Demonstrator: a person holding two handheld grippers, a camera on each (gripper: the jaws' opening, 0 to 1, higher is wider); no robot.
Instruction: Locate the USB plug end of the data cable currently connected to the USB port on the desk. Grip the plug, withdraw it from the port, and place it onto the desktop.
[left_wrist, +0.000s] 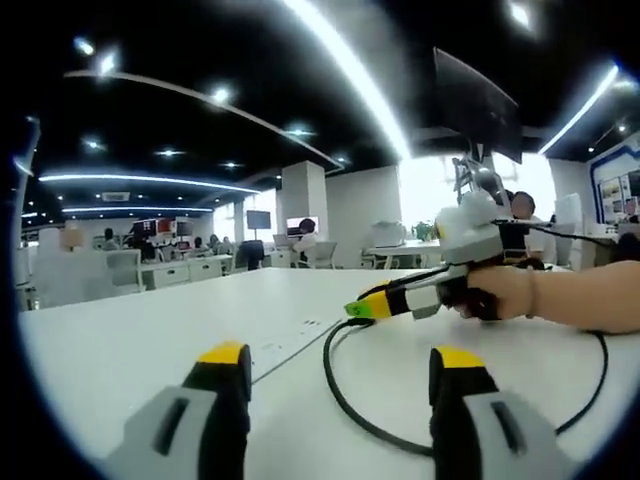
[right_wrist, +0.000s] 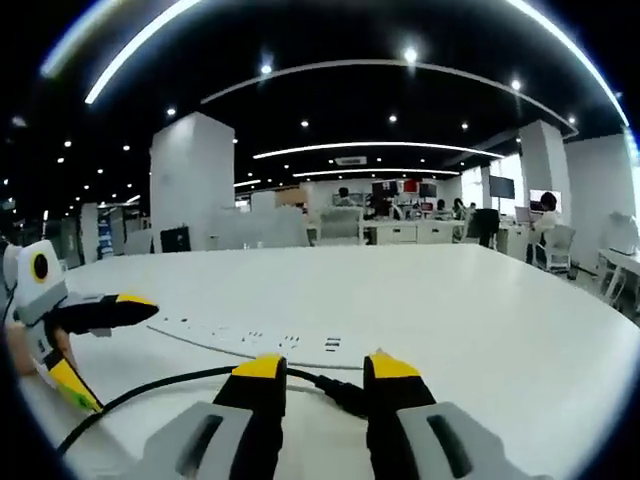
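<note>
Gripping step: right gripper (right_wrist: 320, 375) narrow astride plug (right_wrist: 345, 393) at 6 o'clock, grip unclear; left gripper (left_wrist: 340, 365) wide, idle; next, withdraw from port strip (right_wrist: 250, 340)

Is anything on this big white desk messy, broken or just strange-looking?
Nothing looks broken or spilled. A black cable loops loosely across the white desk, its plug end lying between the right gripper tips beside the built-in socket strip.
</note>
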